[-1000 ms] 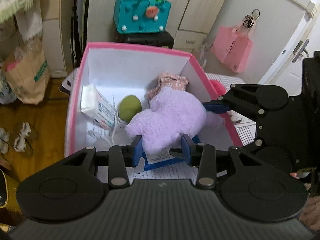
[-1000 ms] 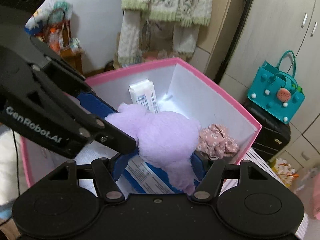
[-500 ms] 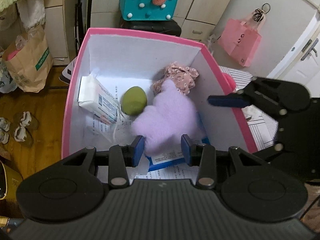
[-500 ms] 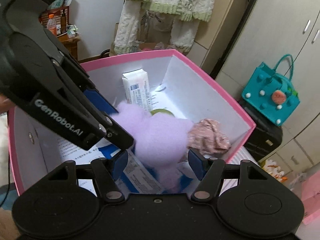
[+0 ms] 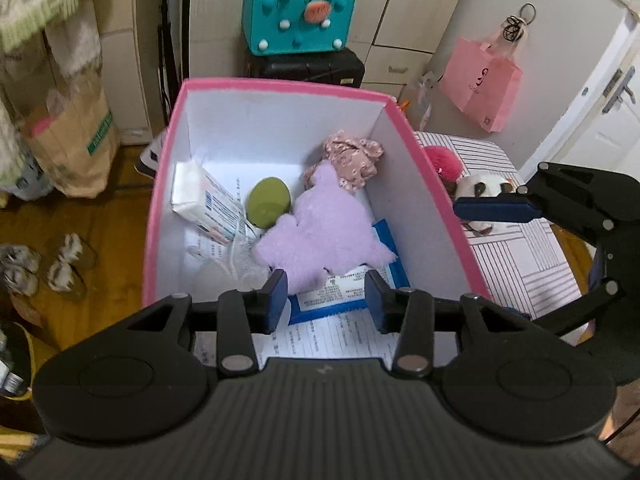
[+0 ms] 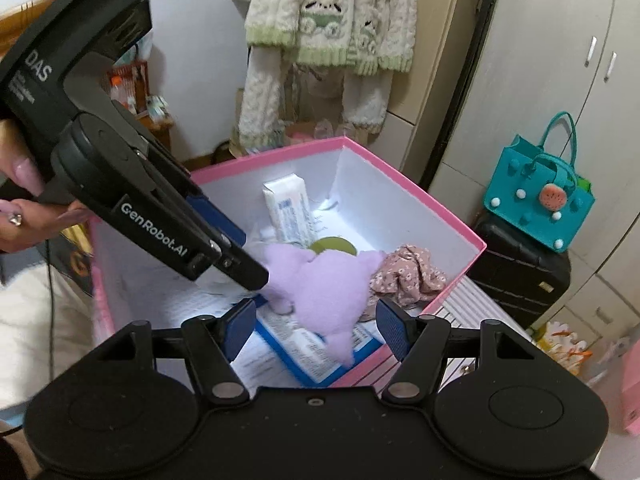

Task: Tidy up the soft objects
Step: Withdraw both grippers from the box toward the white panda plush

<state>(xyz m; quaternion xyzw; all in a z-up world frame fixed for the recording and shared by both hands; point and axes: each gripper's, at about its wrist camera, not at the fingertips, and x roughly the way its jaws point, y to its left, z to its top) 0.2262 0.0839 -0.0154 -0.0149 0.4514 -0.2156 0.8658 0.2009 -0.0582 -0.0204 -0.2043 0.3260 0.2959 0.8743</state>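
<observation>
A purple plush toy (image 5: 324, 232) lies inside the pink-rimmed box (image 5: 276, 86), resting on a blue-edged leaflet; it also shows in the right wrist view (image 6: 320, 288). A pink floral cloth (image 5: 352, 156) sits in the box's far right corner, and a green egg-shaped object (image 5: 268, 202) and a white carton (image 5: 208, 204) lie at the left. My left gripper (image 5: 326, 296) is open and empty above the box's near edge. My right gripper (image 6: 316, 328) is open and empty, above the box's right side. A panda plush (image 5: 480, 192) and a pink pompom (image 5: 440, 160) lie outside on the striped surface.
A teal handbag (image 5: 300, 16) stands on a black suitcase (image 5: 308, 68) behind the box. A pink bag (image 5: 480, 84) hangs at right. A brown paper bag (image 5: 68, 140) and slippers (image 5: 60, 264) are on the wooden floor at left. Knitwear (image 6: 328, 28) hangs on the wall.
Both grippers let go of the purple plush; it dropped into the box. Both grippers opened and rose, and the right one moved away to the right.
</observation>
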